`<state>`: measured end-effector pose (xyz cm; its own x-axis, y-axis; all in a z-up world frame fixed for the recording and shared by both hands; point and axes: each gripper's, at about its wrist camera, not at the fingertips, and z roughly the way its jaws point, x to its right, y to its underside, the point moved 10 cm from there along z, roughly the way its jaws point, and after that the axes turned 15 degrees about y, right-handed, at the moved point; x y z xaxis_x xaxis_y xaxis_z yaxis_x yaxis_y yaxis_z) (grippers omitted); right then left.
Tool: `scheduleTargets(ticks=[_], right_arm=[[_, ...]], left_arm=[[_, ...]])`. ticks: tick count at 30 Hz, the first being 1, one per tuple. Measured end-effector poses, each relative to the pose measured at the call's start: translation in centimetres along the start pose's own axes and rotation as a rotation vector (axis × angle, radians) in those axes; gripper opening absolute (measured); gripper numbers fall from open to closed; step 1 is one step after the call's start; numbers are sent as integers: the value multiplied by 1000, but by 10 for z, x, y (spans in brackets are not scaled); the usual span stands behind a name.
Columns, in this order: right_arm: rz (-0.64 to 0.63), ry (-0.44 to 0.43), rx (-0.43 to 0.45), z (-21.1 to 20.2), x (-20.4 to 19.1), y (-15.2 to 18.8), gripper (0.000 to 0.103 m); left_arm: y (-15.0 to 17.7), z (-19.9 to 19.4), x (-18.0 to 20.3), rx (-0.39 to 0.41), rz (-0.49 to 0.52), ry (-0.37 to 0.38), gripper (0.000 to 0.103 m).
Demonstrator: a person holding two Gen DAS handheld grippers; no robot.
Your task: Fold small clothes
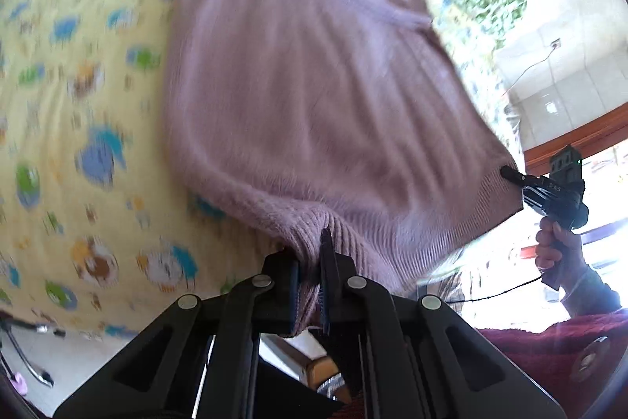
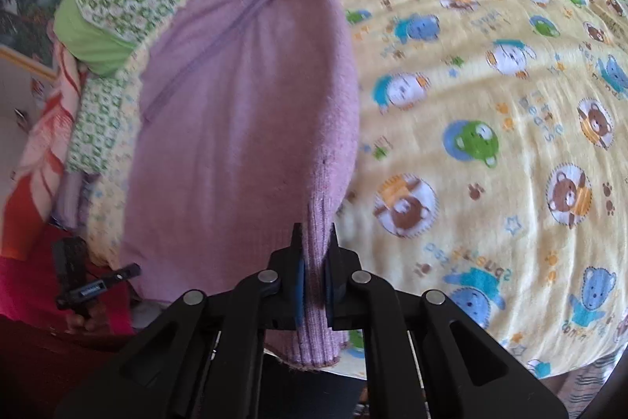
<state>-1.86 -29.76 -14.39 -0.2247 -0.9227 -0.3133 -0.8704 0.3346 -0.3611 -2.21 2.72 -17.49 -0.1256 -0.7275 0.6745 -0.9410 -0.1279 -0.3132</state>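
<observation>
Where two grippers (image 1: 312, 264) (image 2: 314, 262) clamp, one sweater (image 1: 314, 97)

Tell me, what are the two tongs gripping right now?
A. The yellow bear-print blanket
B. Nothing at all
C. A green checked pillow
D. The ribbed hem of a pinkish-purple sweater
D: the left tongs and the right tongs are each shut on the ribbed bottom edge of the pinkish-purple sweater, which lies over the yellow blanket.
</observation>
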Motion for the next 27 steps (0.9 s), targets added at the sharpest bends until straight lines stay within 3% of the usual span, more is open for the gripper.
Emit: scheduleTargets(ticks=[5, 12, 18, 27], right_arm=[[48, -164, 127, -32, -30, -47, 8], [53, -238, 275, -46, -68, -140, 8], [17, -244, 331, -28, -97, -219, 8], [1, -188, 337, 29, -120, -323, 8]], left_arm=[[-64, -26, 13, 132, 27, 9, 6], [-177, -57, 18, 309, 75, -10, 6], [-262, -65, -1, 392, 84, -62, 5], [-363, -37, -40, 418, 57, -149, 5]])
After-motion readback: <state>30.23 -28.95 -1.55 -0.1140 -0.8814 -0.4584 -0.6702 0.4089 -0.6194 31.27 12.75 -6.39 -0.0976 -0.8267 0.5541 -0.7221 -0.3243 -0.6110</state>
